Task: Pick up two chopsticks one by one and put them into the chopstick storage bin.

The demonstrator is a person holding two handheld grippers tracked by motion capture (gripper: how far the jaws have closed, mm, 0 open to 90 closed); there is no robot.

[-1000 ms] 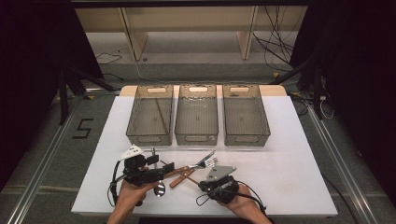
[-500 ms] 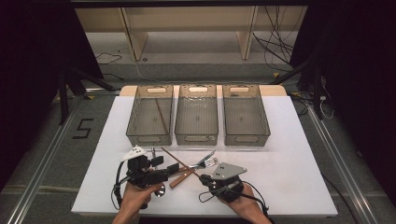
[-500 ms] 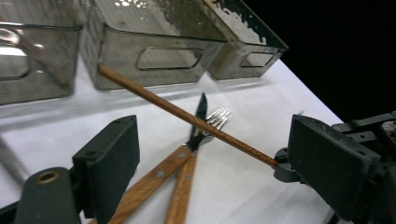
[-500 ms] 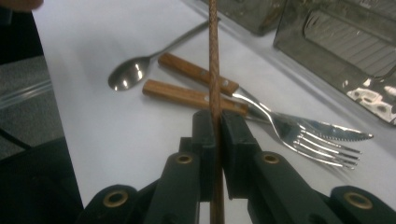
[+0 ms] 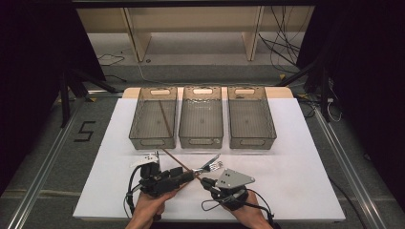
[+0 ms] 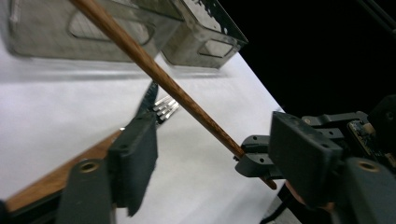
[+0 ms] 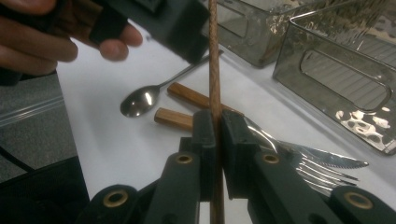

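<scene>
**Item: chopstick [image 5: 177, 164], being passed between two grippers above the table [image 5: 296, 157]**

Right gripper [image 7: 215, 122] is clamping the chopstick between its pads, the stick rising away from it toward the left bin [image 5: 154, 118]. Left gripper [image 5: 184, 177] is standing with jaws apart around the stick and has just been closing; its pads are not yet pressing. Risk, as judged: if the right lets go before the left bites, the stick is likely to drop among the spoon [image 7: 139, 101], knife [image 7: 327, 160] and fork [image 7: 322, 176] lying below; an off-centre bite could swing it. Containers: three clear bins in a row; the left is holding one chopstick [image 5: 165, 119] leaning along it, the middle bin [image 5: 201, 117] and right bin [image 5: 250, 117] are looking empty.
</scene>
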